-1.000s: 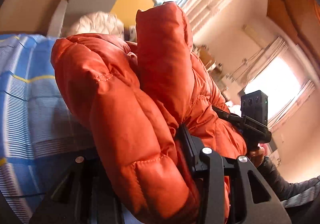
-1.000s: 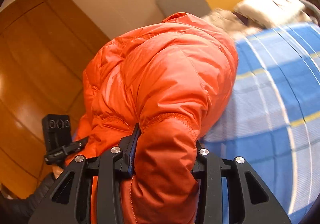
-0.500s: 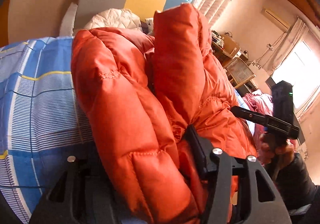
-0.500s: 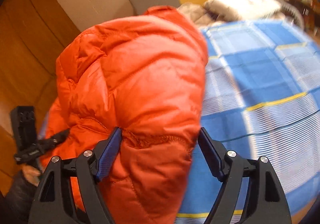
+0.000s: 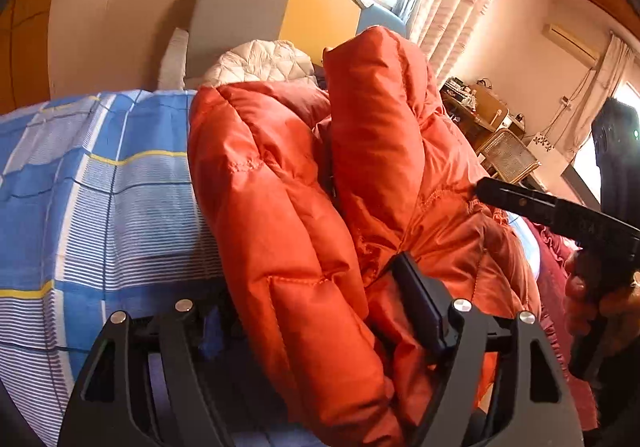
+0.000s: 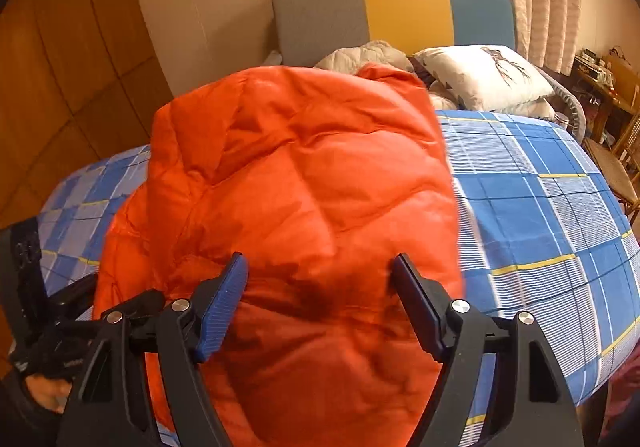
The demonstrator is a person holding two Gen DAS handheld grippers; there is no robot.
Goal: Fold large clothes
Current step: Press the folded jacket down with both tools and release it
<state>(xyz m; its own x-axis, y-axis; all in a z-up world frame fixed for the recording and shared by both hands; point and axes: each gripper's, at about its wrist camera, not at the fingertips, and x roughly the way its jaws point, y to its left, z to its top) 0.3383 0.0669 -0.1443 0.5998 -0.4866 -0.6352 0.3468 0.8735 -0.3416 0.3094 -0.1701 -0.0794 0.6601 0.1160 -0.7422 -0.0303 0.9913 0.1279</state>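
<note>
A bulky orange down jacket lies folded on a blue checked bedsheet. In the left wrist view the jacket fills the space between the fingers of my left gripper, which stays clamped on a thick fold. My right gripper stands open just above the jacket, its fingers spread to either side of the padding. The right gripper also shows in the left wrist view at the right, beside the jacket's edge.
A grey, yellow and blue headboard stands at the far end. A white patterned pillow and a pale quilted garment lie by it. A desk and a wicker chair stand to the right of the bed.
My right gripper opened and let go of the jacket, which dropped flat onto the sheet. Both grippers came down toward the bed. The left gripper kept its hold.
</note>
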